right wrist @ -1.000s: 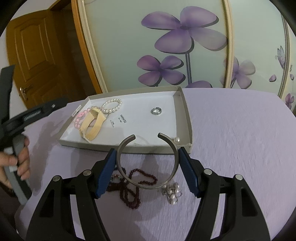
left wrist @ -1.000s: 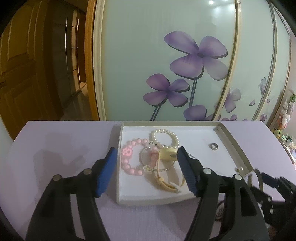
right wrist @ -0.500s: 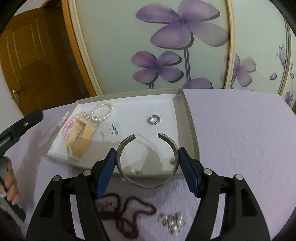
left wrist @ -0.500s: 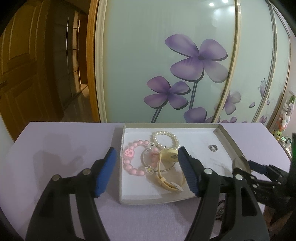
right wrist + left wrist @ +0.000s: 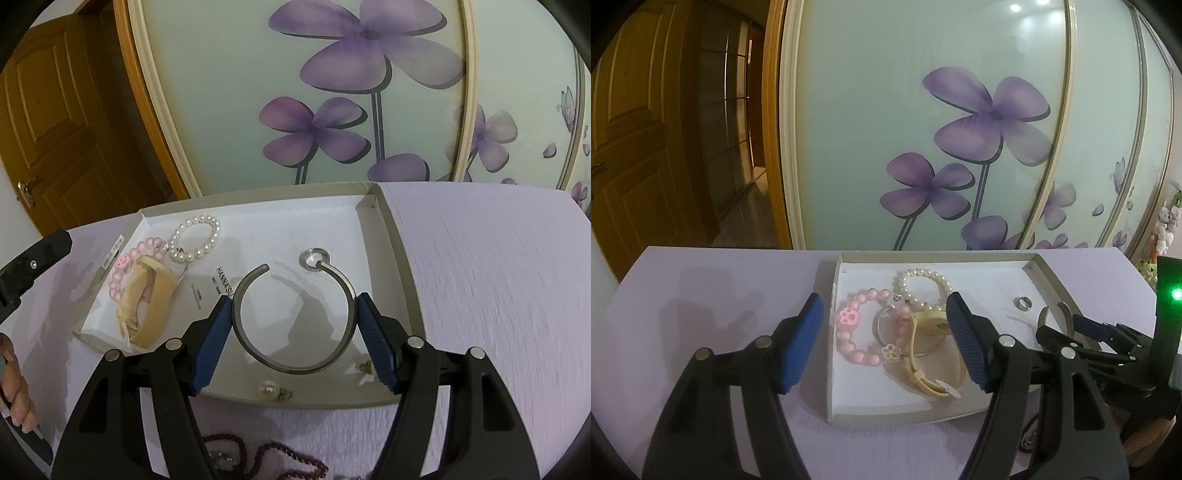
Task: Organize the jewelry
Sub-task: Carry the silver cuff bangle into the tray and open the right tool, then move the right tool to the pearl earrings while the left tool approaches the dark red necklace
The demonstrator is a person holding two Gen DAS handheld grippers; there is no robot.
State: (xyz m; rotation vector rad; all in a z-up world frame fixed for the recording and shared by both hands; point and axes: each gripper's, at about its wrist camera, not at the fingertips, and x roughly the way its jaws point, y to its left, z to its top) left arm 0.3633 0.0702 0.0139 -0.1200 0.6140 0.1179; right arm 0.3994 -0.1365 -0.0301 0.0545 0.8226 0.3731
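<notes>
Bracelets of pink beads [image 5: 858,328] and pearls [image 5: 925,290] lie at the left of the white tray [image 5: 905,415] on the desk [image 5: 713,280], framed by the left hand-held gripper [image 5: 884,341], which hangs spread wide and empty. Toward the right, the right hand-held gripper [image 5: 294,334], clamped on the open silver bangle [image 5: 295,317], has carried it from above the tray's near wall to over the tray floor, beside the small ring [image 5: 314,257]. That likely leaves only lowering and releasing, while the dark bead strand [image 5: 266,452] at lower centre waits outside.
</notes>
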